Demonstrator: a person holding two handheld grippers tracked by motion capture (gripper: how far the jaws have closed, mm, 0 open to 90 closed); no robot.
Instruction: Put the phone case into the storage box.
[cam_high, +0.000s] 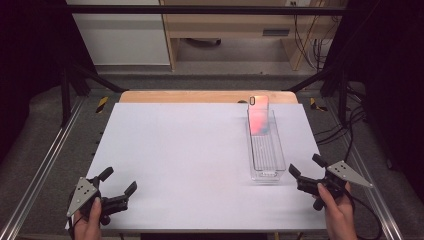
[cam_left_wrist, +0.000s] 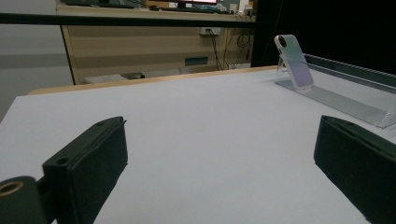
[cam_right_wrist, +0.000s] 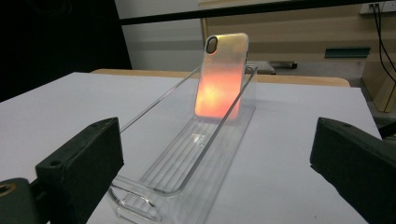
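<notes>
Leaning against the far end wall of the clear tray (cam_high: 267, 160), the phone (cam_high: 259, 114) stands tilted inside it, with its back showing. Just beside the near end of the tray, the right gripper (cam_high: 306, 173) has its jaws wide apart, holding nothing. Well apart from the tray, the left gripper (cam_high: 119, 181) is also wide open and empty.

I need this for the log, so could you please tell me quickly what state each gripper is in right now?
Left gripper: open, holding nothing, over the white table.
Right gripper: open, holding nothing, beside the clear tray.
</notes>
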